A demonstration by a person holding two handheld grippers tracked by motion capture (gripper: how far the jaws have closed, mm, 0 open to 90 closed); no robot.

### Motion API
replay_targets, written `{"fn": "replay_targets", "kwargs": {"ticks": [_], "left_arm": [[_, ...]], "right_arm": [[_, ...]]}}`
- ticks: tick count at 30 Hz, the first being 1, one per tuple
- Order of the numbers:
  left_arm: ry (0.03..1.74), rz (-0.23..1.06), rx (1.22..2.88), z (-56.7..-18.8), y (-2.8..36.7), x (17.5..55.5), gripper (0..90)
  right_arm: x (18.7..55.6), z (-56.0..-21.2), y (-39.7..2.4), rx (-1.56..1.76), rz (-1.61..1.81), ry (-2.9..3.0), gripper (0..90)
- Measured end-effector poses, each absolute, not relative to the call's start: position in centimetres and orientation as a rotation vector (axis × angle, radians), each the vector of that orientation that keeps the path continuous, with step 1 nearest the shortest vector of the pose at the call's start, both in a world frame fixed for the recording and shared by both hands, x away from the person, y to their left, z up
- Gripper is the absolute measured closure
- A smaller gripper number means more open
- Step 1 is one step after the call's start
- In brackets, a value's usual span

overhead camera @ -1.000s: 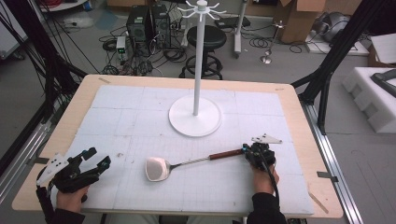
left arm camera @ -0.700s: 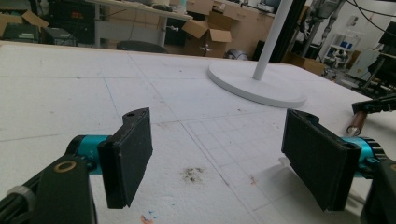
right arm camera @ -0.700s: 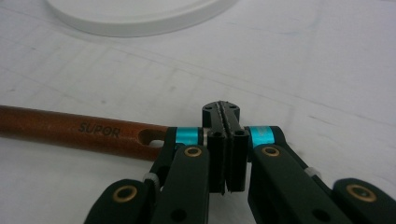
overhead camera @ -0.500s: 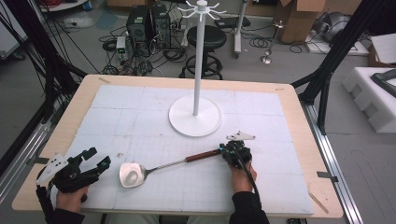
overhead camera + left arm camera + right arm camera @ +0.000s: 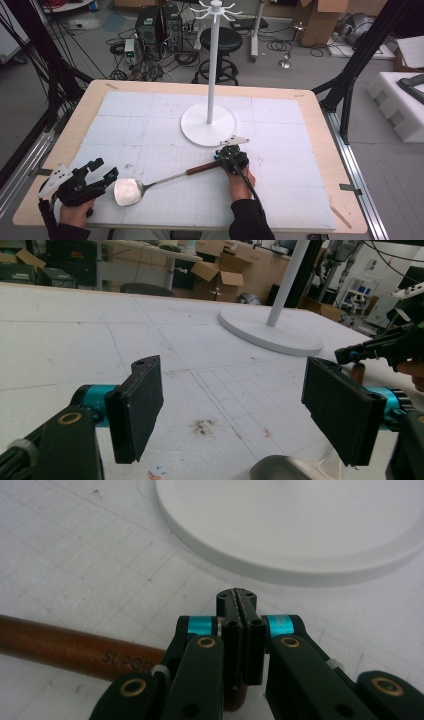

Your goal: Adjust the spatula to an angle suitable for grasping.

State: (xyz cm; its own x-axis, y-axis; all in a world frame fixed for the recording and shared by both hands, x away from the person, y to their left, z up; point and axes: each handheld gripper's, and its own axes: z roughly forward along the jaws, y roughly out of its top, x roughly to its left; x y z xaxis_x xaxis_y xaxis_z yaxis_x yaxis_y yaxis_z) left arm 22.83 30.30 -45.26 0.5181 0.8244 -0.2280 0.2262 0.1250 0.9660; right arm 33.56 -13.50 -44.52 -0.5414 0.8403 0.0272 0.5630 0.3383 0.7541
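A metal spatula lies on the white mat, its head [image 5: 127, 191] at the front left and its brown wooden handle [image 5: 202, 168] running right. My right gripper [image 5: 220, 160] is shut on the handle's end, just in front of the white stand's base [image 5: 207, 125]. In the right gripper view the jaws are pressed together over the handle [image 5: 75, 647]. My left gripper [image 5: 103, 169] is open at the front left corner, just left of the spatula head. In the left gripper view its pads [image 5: 137, 407] stand wide apart, with the spatula head [image 5: 285, 471] low between them.
A tall white pole with hooks on top [image 5: 215, 10] rises from the round base [image 5: 300, 525] at the mat's middle back. The wooden table edge [image 5: 330, 150] frames the mat. The right gripper [image 5: 352, 353] appears at the far right of the left gripper view.
My right gripper has dragged the spatula leftward across the mat, bringing its head close to my left gripper. The left gripper has stayed put and open.
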Motion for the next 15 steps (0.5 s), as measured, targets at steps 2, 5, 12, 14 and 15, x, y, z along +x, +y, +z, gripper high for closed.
{"fn": "replay_targets", "kwargs": {"ticks": [2,5,12,14,15], "left_arm": [[0.978,0.555,1.413,-45.3,30.3,22.8,24.9],[0.978,0.554,1.414,-45.3,30.3,22.8,24.8],[0.983,0.563,1.419,-45.2,30.2,22.8,24.8],[0.984,0.564,1.418,-45.3,30.2,22.8,24.8],[0.984,0.565,1.419,-45.2,30.2,22.8,24.9]], "right_arm": [[33.2,-43.8,-14.4,1.259,1.081,2.192,89.6],[32.8,-43.3,-15.5,1.283,1.093,2.16,89.6],[30.5,-43.8,-17.3,1.27,1.088,2.222,89.6],[30.1,-44.2,-16.7,1.238,1.076,2.27,89.6],[29.8,-44.5,-16.0,1.218,1.074,2.301,89.6]]}}
